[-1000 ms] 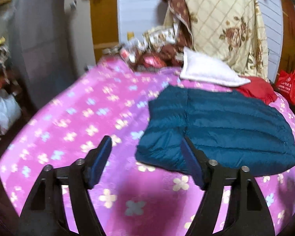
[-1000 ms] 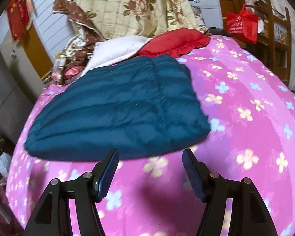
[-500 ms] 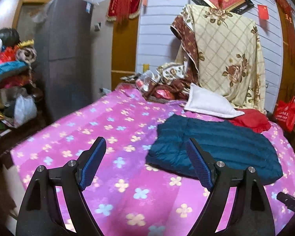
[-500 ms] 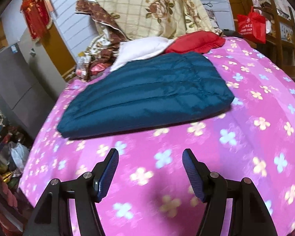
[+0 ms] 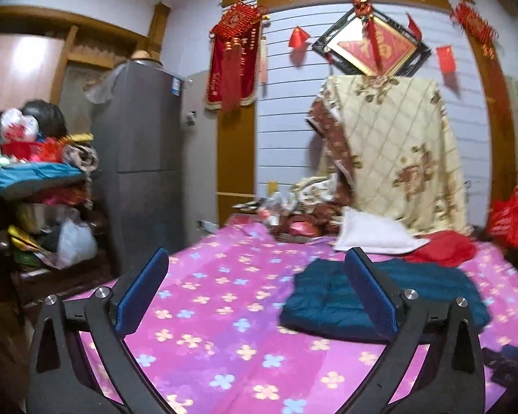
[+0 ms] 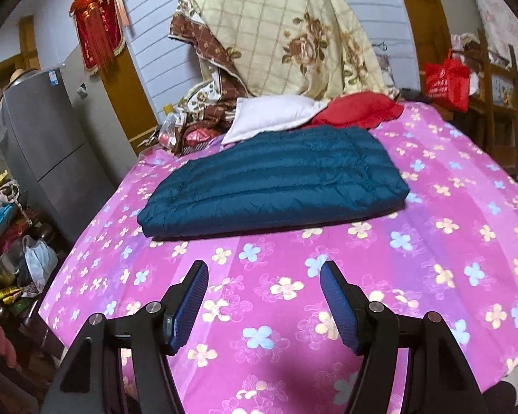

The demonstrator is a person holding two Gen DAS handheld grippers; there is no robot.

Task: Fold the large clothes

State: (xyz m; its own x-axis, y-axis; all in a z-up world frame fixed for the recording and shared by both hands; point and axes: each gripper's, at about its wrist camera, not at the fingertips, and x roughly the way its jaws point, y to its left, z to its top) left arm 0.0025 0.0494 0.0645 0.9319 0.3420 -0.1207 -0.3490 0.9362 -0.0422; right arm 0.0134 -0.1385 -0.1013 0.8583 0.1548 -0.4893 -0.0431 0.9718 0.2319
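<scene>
Left wrist view: the left gripper (image 5: 255, 276) is released, jaws spread wide and holding nothing, raised above the near edge of the bed (image 5: 224, 327) and aimed across it toward the far wall. The task garment, a dark teal quilted jacket (image 5: 328, 300), lies flat on the pink flowered sheet to the right of centre, partly masked by the right-hand finger. Behind it sit a white pillow (image 5: 373, 238) and a red cushion (image 5: 445, 250), with a floral quilt (image 5: 397, 145) draped upright against the wall; a grey refrigerator (image 5: 141, 158) stands off the bed's left side. Right wrist view: the right gripper (image 6: 264, 296) is likewise released and empty, poised over bare sheet on the near side of the bed (image 6: 431, 258), well apart from the garment. The jacket (image 6: 276, 186) presents as a compact rectangle with doubled thickness along its near edge, its far end just beside the white pillow (image 6: 269, 117) and red cushion (image 6: 359, 108). Assessment: the folds appear complete, and both tools stand clear with jaws apart because nothing further needs gripping; the garment sits mid-bed, where it had room to be laid out flat.
</scene>
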